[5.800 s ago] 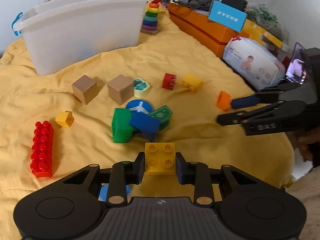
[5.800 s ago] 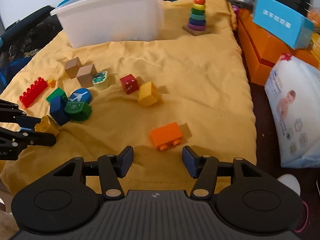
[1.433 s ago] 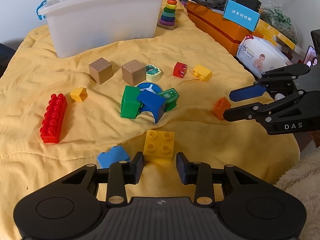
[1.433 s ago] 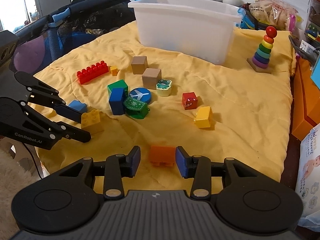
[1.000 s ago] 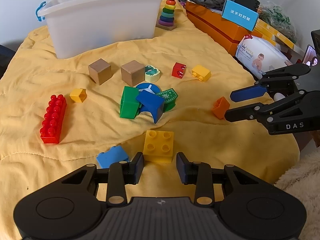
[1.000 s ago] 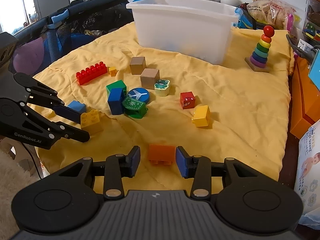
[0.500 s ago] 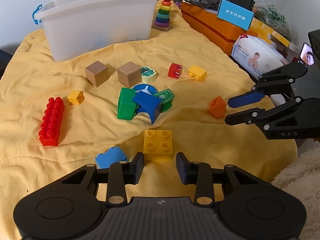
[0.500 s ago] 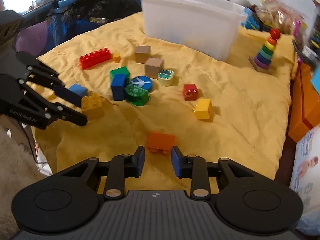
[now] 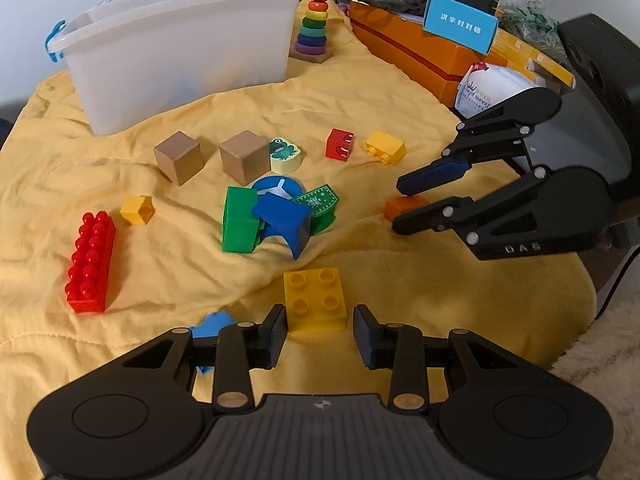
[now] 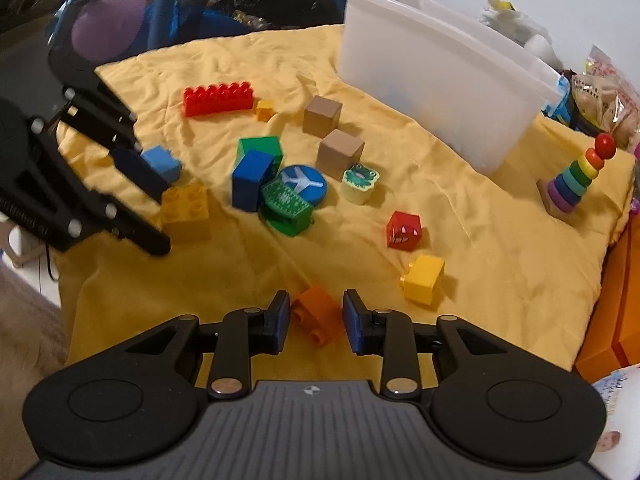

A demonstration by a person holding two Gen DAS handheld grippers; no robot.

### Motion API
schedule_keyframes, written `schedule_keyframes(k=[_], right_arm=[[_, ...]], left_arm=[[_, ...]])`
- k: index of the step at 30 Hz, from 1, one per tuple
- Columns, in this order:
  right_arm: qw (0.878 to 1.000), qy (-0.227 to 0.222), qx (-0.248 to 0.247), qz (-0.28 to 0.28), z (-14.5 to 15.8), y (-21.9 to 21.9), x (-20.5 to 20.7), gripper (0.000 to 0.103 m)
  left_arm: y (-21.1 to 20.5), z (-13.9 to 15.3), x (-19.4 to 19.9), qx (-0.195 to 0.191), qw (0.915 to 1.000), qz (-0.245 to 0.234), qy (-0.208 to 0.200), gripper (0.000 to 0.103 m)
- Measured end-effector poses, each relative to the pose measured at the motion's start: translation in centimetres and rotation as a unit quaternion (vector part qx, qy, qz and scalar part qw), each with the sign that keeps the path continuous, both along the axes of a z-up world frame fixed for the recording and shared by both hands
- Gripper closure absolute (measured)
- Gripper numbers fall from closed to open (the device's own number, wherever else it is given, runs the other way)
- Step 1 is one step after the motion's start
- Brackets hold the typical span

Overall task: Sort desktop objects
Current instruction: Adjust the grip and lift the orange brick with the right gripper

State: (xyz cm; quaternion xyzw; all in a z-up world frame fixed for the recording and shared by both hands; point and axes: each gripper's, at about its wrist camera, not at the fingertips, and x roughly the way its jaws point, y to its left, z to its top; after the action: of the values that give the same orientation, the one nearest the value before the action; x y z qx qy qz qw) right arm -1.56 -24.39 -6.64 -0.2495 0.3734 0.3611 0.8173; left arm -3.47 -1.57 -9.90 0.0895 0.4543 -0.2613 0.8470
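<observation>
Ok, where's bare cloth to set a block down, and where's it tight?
Bare yellow cloth lies between the white bin, the ring stacker and the red cube. More lies left of the red long brick. Crowded: the green block, blue block and wooden cubes cluster.

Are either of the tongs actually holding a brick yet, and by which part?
Neither. The left tongs are open around the yellow brick, and the right tongs are open around the orange brick.

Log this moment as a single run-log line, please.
left gripper: open, straddling yellow brick | right gripper: open, straddling orange brick | white bin: beyond the blocks
</observation>
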Motion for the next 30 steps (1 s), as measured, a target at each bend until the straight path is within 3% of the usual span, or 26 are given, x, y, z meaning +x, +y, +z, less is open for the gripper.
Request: schedule_keyframes(k=[4, 10, 14, 18, 20, 24, 30], right_arm=[[0.996, 0.046, 0.051, -0.053, 0.1, -0.8, 1.6, 0.071], [0.980, 0.106, 0.104, -0.132, 0.3, -1.9, 3.1, 0.073], [0.968, 0.148, 0.114, -0.166, 1.3, -2.7, 3.1, 0.073], [0.960, 0.178, 0.089, -0.195, 0.2, -2.5, 3.3, 0.072], [0.959, 0.176, 0.087, -0.205, -0.3, -2.4, 3.3, 0.074], [0.970, 0.140, 0.069, -0.185, -0.2, -1.7, 2.5, 0.072], [0.974, 0.121, 0.096, -0.168, 0.1, -2.5, 1.4, 0.060]], left_arm=[[-0.4, -0.2, 0.4, 0.013, 0.9999, -0.009, -0.005, 0.067], [-0.9, 0.6, 0.2, 0.012, 0.9993, -0.032, -0.014, 0.067], [-1.0, 1.0, 0.2, 0.005, 0.9989, -0.045, -0.014, 0.067], [-0.8, 0.8, 0.6, 0.003, 0.9990, -0.043, -0.007, 0.067], [-0.7, 0.7, 0.8, 0.002, 0.9991, -0.042, -0.006, 0.067], [-0.5, 0.6, 0.9, 0.001, 0.9990, -0.044, -0.004, 0.067], [-0.2, 0.5, 1.1, -0.004, 0.9989, -0.048, -0.002, 0.067]])
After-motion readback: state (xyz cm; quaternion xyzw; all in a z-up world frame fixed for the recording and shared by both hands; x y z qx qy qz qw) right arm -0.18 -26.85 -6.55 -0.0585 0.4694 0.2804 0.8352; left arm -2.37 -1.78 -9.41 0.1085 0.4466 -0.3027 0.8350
